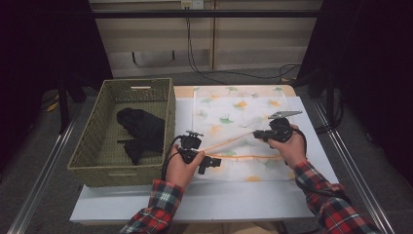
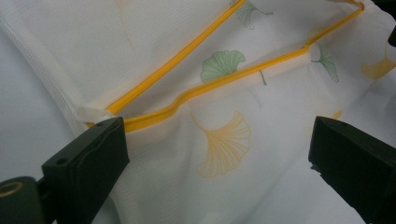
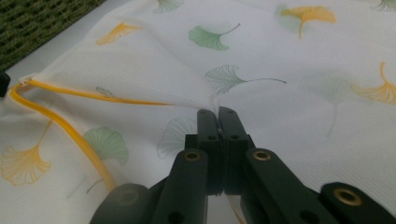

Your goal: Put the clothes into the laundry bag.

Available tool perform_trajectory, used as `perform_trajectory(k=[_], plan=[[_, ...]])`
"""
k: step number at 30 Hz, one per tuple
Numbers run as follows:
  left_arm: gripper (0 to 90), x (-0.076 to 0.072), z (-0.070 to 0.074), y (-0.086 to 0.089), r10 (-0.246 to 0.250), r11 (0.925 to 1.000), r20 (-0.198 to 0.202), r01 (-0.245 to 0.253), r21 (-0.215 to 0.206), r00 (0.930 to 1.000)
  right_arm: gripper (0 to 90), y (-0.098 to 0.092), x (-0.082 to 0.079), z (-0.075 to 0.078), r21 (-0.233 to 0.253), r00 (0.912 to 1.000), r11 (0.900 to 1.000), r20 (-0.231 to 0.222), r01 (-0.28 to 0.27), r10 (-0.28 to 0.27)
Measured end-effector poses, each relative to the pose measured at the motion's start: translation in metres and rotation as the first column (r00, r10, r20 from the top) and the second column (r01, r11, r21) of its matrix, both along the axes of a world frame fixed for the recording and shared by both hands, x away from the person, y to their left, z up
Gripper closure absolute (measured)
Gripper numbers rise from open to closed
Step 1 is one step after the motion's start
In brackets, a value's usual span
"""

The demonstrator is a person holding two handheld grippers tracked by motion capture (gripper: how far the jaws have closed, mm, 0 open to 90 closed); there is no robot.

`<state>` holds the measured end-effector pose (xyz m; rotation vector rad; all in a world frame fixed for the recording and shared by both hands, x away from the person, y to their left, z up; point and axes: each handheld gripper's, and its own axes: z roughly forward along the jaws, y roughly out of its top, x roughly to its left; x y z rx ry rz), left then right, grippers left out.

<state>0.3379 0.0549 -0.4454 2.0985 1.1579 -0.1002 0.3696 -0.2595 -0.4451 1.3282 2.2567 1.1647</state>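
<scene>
Mesh bag (image 1: 243, 131) is pinched by the clenched right gripper (image 3: 218, 112), its zipper (image 3: 60, 126) left of it; the released left gripper (image 2: 219, 140) is held over the zipper's end. A basket (image 1: 87, 146) is seen in the high view.

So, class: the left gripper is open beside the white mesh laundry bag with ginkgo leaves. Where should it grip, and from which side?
Probably the lower yellow zipper edge of the bag, coming from its basket-side corner: the left gripper already straddles it, and the right gripper pinches the upper layer, so the mouth gapes.

The white mesh bag (image 1: 243, 129) bears green and yellow ginkgo leaves, with a yellow zipper (image 2: 177, 53); basket (image 1: 92, 146) olive-green.
</scene>
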Motion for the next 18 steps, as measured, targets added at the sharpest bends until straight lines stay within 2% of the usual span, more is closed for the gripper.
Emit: perform_trajectory(k=[6,10,14,18], plan=[[4.4,0.001,0.000,0.000,-0.003,0.9999,0.002,0.003,0.014,1.0000,89.8,0.000,0.002,0.007,0.020,1.0000,1.000,0.009,0.004,-0.004],[4.5,0.001,0.000,0.001,-0.003,0.9999,-0.001,0.003,0.010,1.0000,89.8,0.000,0.004,0.013,0.023,0.9998,1.000,0.020,0.002,-0.002],[4.5,0.000,0.001,-0.001,-0.002,1.0000,-0.002,0.002,0.002,1.0000,89.8,-0.001,0.007,0.020,0.052,0.9995,0.999,0.033,-0.001,-0.001],[4.4,0.000,0.001,-0.001,-0.001,1.0000,0.001,0.001,0.003,1.0000,89.8,-0.002,0.008,0.025,0.059,0.9993,0.998,0.038,0.000,-0.002]])
